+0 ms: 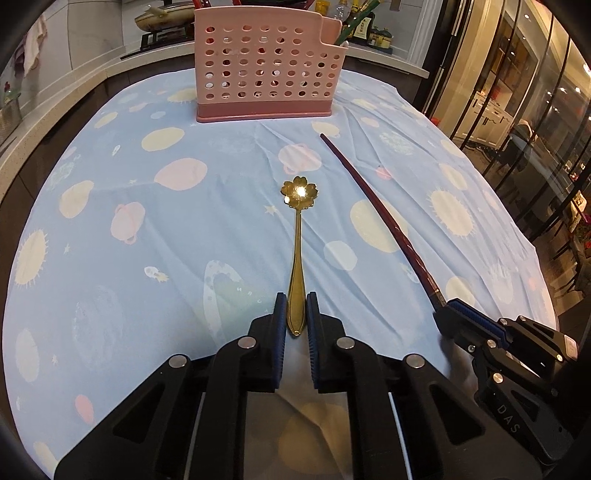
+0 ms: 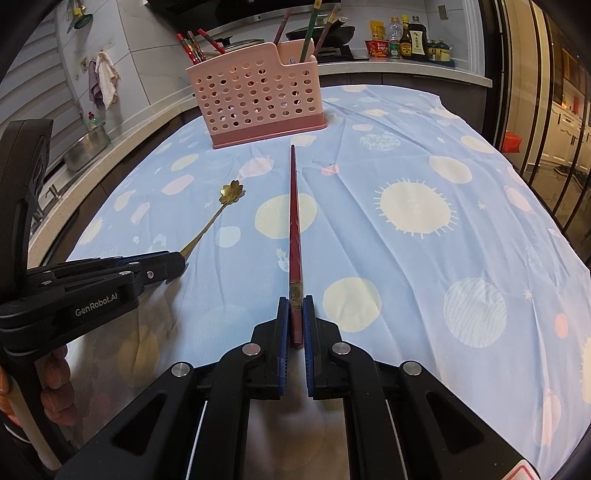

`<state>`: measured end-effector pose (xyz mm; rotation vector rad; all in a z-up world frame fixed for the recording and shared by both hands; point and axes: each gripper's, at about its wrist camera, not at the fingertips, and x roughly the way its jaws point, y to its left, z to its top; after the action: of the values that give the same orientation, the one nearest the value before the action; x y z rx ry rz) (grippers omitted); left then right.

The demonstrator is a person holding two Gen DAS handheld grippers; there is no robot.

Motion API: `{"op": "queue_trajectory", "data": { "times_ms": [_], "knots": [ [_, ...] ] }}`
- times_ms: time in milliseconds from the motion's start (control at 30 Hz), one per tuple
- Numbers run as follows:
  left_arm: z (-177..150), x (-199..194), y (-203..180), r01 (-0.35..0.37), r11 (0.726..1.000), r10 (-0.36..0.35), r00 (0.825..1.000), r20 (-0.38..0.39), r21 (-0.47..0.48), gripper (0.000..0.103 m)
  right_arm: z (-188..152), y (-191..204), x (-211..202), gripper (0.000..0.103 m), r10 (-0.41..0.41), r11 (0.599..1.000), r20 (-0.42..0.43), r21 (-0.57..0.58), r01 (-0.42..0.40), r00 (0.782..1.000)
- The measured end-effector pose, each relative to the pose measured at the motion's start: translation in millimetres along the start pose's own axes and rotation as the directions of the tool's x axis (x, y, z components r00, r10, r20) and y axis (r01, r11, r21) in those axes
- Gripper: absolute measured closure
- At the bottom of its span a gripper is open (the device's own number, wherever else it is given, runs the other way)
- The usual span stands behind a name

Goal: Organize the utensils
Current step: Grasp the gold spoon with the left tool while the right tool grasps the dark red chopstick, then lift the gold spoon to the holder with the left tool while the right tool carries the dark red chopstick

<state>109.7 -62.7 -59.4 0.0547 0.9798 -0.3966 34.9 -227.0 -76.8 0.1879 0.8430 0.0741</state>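
Observation:
A gold spoon (image 1: pixel 296 236) with a flower-shaped bowl lies pointing away from me on the blue cloth. My left gripper (image 1: pixel 296 301) is shut on the spoon's handle end; it also shows in the right wrist view (image 2: pixel 177 260), with the spoon (image 2: pixel 218 214) sticking out. A dark red chopstick (image 2: pixel 294 221) points toward the pink holder. My right gripper (image 2: pixel 295 304) is shut on the chopstick's thick end; in the left wrist view it (image 1: pixel 445 308) grips the chopstick (image 1: pixel 373 203) at right. The pink perforated utensil holder (image 1: pixel 266 66) stands at the far side of the table.
The holder (image 2: pixel 255 96) has chopsticks (image 2: pixel 308 33) standing in it. The table is covered by a blue planet-print cloth (image 2: pixel 406 240). Behind it runs a kitchen counter with bottles (image 2: pixel 410 37), a stove and a sink (image 2: pixel 85 144) at left. Glass doors stand at right.

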Motion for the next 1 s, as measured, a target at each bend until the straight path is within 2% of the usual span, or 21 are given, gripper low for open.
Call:
{"op": "queue_trajectory", "data": {
  "times_ms": [200, 567, 1000],
  "knots": [
    [1, -11, 3, 0.007, 1.000, -0.007, 1.000, 0.018, -0.009, 0.093, 5, 1, -9, 0.096, 0.003, 1.000, 0.023, -0.001, -0.003, 1.000],
    [14, -44, 11, 0.002, 1.000, 0.001, 0.995, 0.100, -0.027, 0.093, 22, 1, -38, 0.096, 0.026, 1.000, 0.104, 0.007, -0.027, 0.994],
    [36, -67, 16, -0.016, 1.000, 0.021, 0.984, 0.179, -0.026, 0.093, 56, -2, -74, 0.096, 0.061, 0.998, 0.231, 0.017, -0.067, 0.971]
  ]
}}
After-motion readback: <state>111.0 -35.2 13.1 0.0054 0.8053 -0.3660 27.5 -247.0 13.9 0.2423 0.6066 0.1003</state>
